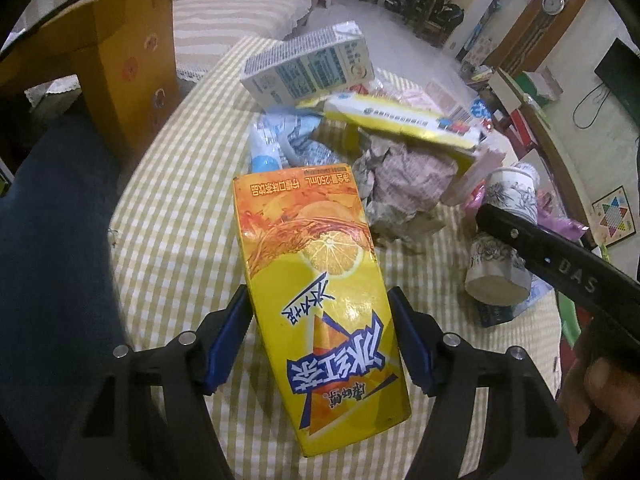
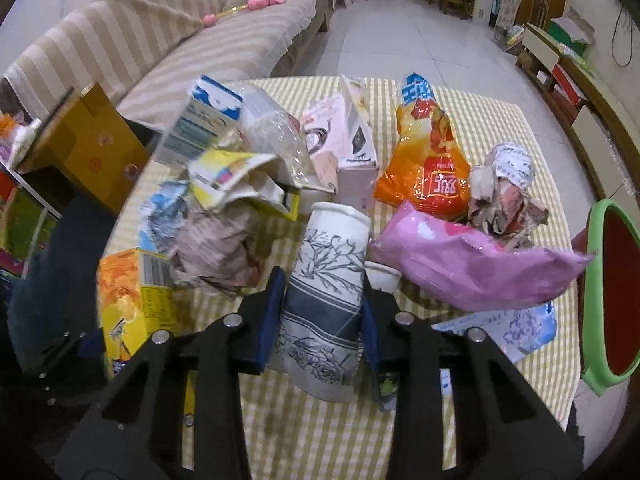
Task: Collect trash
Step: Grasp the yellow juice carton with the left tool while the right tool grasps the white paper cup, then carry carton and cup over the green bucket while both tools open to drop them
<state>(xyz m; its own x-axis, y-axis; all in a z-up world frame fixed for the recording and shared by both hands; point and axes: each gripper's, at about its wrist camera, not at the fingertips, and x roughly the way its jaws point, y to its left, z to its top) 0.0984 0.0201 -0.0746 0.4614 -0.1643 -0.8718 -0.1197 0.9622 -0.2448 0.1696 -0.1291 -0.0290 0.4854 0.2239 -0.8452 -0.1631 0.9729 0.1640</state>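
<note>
My left gripper (image 1: 320, 300) is shut on a yellow iced-tea carton (image 1: 316, 280), held above the checked tablecloth (image 1: 176, 240). My right gripper (image 2: 320, 284) is shut on a white paper cup with grey flower print (image 2: 324, 280); the cup also shows in the left wrist view (image 1: 502, 240), with the right gripper's finger (image 1: 560, 264) across it. The iced-tea carton shows at the left in the right wrist view (image 2: 132, 300). Other trash lies in a pile: a blue-white milk carton (image 1: 308, 68), crumpled paper (image 1: 404, 184), an orange snack bag (image 2: 428, 152), a pink bag (image 2: 472, 268).
A green-rimmed red bin (image 2: 612, 292) stands at the table's right edge. A brown cardboard box (image 1: 120, 52) sits at the left. A striped sofa (image 2: 180, 48) lies behind the table. A second small cup (image 2: 382, 276) and a crumpled paper ball (image 2: 504, 188) are nearby.
</note>
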